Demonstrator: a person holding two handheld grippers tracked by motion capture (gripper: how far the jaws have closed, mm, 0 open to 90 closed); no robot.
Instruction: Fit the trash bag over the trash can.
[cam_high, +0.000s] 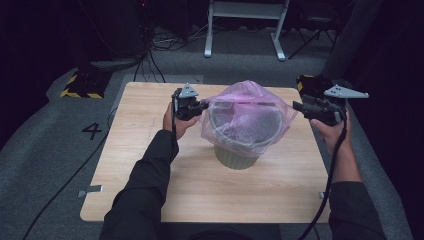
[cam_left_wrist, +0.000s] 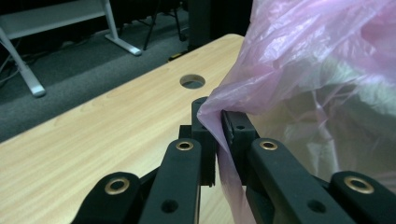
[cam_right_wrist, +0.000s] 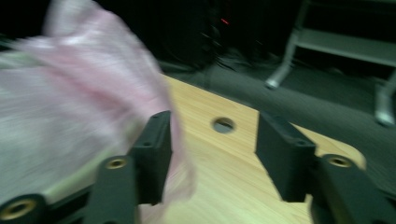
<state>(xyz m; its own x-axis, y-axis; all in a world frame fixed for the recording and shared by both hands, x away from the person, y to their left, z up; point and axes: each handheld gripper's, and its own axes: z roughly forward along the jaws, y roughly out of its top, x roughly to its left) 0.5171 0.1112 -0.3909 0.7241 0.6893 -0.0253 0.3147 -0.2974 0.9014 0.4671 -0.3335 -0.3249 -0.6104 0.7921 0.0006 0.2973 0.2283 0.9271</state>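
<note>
Currently, left gripper (cam_left_wrist: 217, 126): fingers pinching thin pink plastic bag (cam_high: 248, 116).
Right gripper (cam_right_wrist: 212, 154): fingers spread, apparently beside bag; blurred.
Bag: draped over grey ribbed bin (cam_high: 237, 156).

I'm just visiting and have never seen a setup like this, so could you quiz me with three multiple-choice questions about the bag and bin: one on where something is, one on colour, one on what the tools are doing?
1. Where does the bin stand?
A. on the floor
B. near the middle of the wooden table
C. at the table's near left corner

2. What colour is the plastic bag over the bin?
A. pink
B. black
C. yellow

3. What is the left gripper doing?
A. hanging open
B. lying on the table
C. pinching the bag's edge

Answers:
1 B, the high view shows bare tabletop on all sides of it.
2 A, translucent pink film.
3 C, the left gripper view shows film clamped between shut jaws, while the right gripper is open.
</note>
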